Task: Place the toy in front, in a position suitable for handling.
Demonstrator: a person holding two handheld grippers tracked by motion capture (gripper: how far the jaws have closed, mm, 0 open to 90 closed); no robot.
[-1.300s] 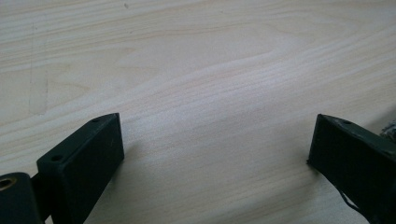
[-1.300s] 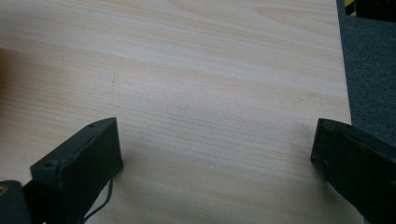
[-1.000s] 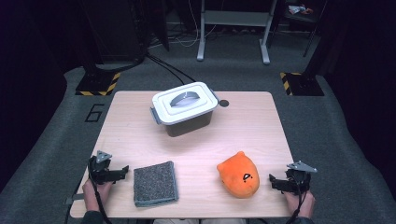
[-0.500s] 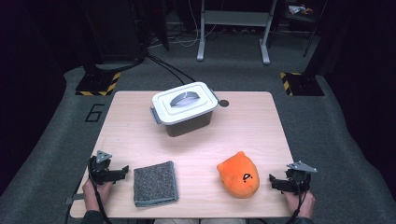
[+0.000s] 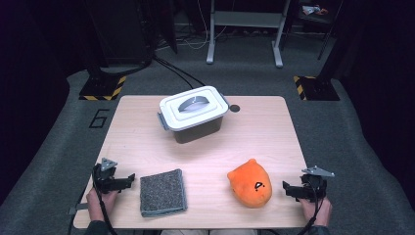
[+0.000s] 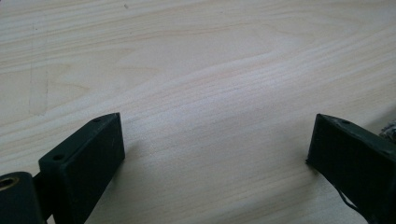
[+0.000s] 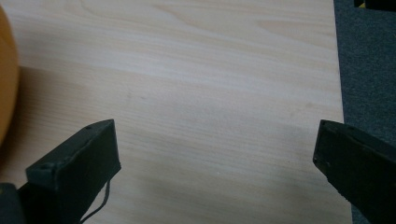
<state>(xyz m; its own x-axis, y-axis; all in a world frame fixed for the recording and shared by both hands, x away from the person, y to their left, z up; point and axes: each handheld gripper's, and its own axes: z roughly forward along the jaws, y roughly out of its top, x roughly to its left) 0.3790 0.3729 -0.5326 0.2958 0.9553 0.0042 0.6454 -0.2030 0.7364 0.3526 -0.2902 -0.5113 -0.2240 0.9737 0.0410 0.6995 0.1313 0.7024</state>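
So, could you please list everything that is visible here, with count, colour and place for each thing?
table: 1, light wood, centre of the high view
box with lid: 1, white lid with grey handle on a dark body, far middle of the table
folded cloth: 1, grey, near edge, beside the left gripper
plush toy: 1, orange with a black mark, near edge, beside the right gripper
floor carpet: grey, around the table
striped floor markers: 2, yellow and black, beyond the far corners of the table
left gripper: 1, black, open, near left corner
right gripper: 1, black, open, near right corner
hands: 2, holding the grippers at the near edge
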